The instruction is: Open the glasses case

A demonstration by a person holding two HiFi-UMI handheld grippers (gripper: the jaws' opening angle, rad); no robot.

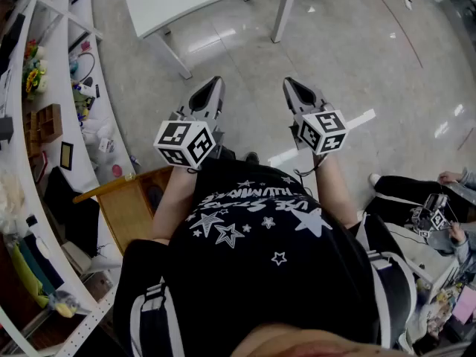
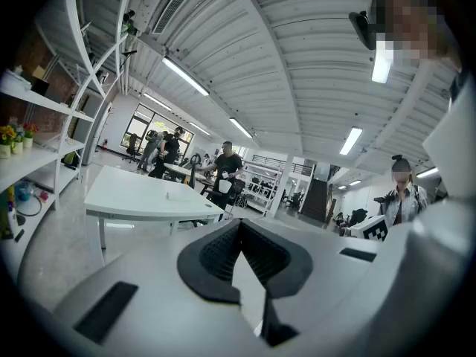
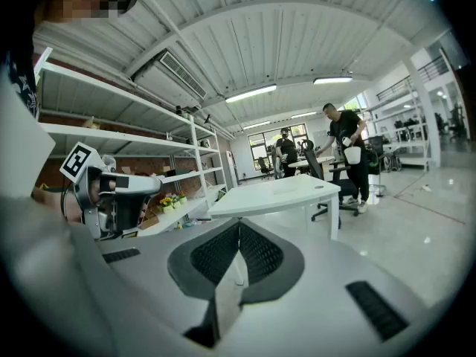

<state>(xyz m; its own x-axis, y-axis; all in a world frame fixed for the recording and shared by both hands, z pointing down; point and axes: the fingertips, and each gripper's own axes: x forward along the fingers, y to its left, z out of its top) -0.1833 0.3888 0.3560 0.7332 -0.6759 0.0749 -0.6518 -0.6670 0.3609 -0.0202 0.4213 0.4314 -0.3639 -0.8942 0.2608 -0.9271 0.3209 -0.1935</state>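
Observation:
No glasses case shows in any view. In the head view my left gripper [image 1: 210, 89] and right gripper [image 1: 294, 88] are held side by side in front of the person's body, over bare floor, pointing towards a white table [image 1: 195, 0]. Both are shut, with nothing between the pads. The left gripper view has its closed jaws [image 2: 239, 226] aimed across the room at the white table [image 2: 141, 196]. In the right gripper view the closed jaws [image 3: 239, 227] face the same table [image 3: 277, 192], and the left gripper [image 3: 111, 192] appears at the left.
White shelving [image 1: 71, 125] full of small items runs along the left, with a wooden crate [image 1: 128, 208] at its foot. A seated person [image 1: 416, 199] is on the floor at the right. Other people [image 3: 346, 151] stand far off by desks.

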